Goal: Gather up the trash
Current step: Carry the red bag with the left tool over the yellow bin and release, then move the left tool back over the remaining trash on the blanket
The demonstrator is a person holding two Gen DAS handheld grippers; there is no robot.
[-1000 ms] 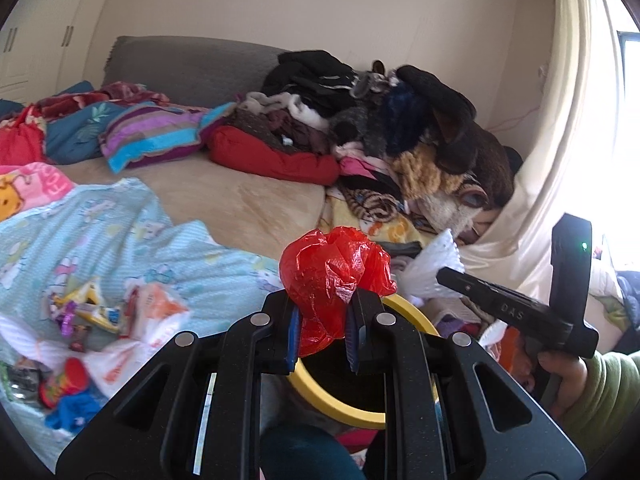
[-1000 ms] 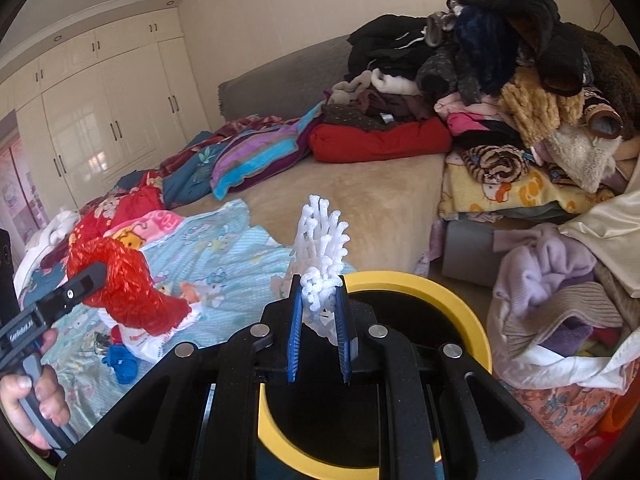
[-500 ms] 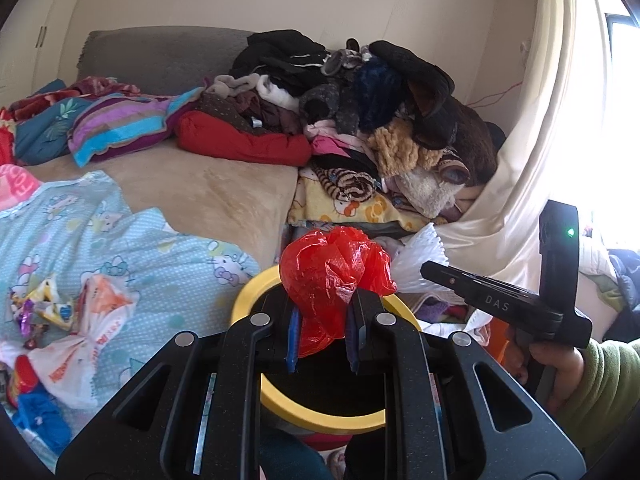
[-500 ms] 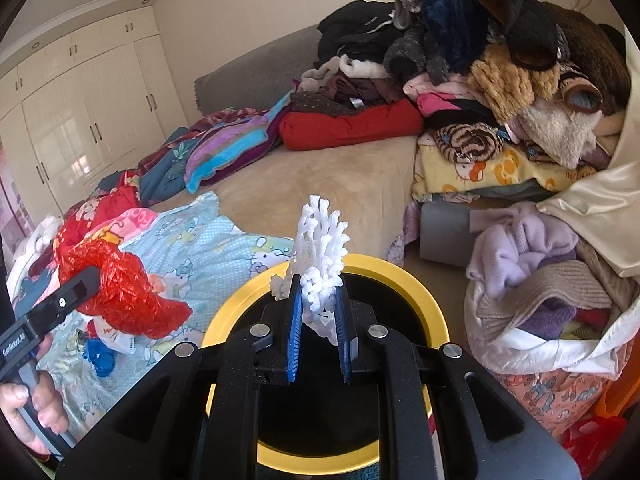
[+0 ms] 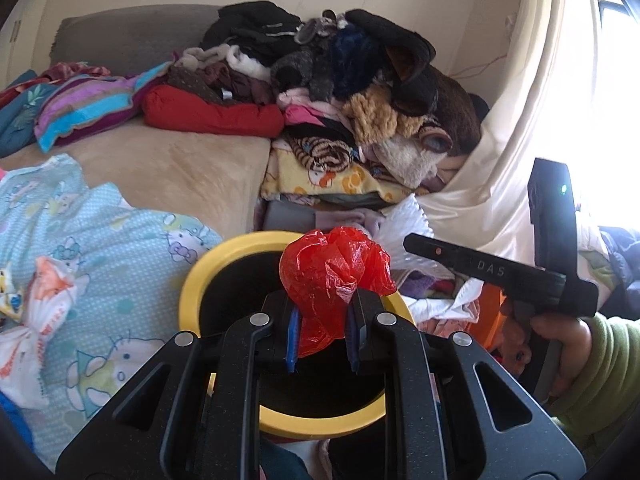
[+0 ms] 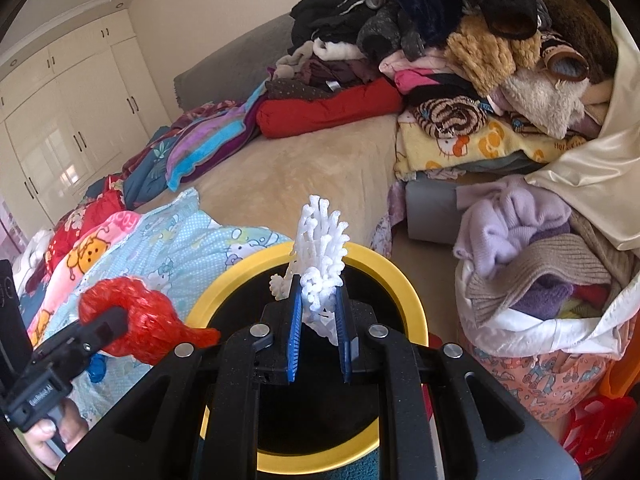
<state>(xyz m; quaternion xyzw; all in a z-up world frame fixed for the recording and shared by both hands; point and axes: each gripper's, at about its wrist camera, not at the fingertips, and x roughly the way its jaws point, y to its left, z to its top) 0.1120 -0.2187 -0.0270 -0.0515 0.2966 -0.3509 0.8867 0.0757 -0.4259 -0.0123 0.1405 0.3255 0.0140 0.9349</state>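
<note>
My left gripper is shut on a crumpled red plastic bag, held over the black mouth of the yellow-rimmed bin. In the right wrist view my right gripper is shut on a white foam net, also above the yellow-rimmed bin. The same red plastic bag shows at that view's lower left, pinched in the left gripper. The white foam net pokes out past the right gripper's black body at the right of the left wrist view.
A bed with a pale blue cartoon quilt lies to the left, with a knotted white and orange bag on it. A tall heap of clothes is behind the bin. A white sack of knitwear stands to the bin's right.
Both grippers have moved forward and down with their loads. The bin's rim, first partly hidden below them, now sits squarely under both. Each grip is unchanged.
</note>
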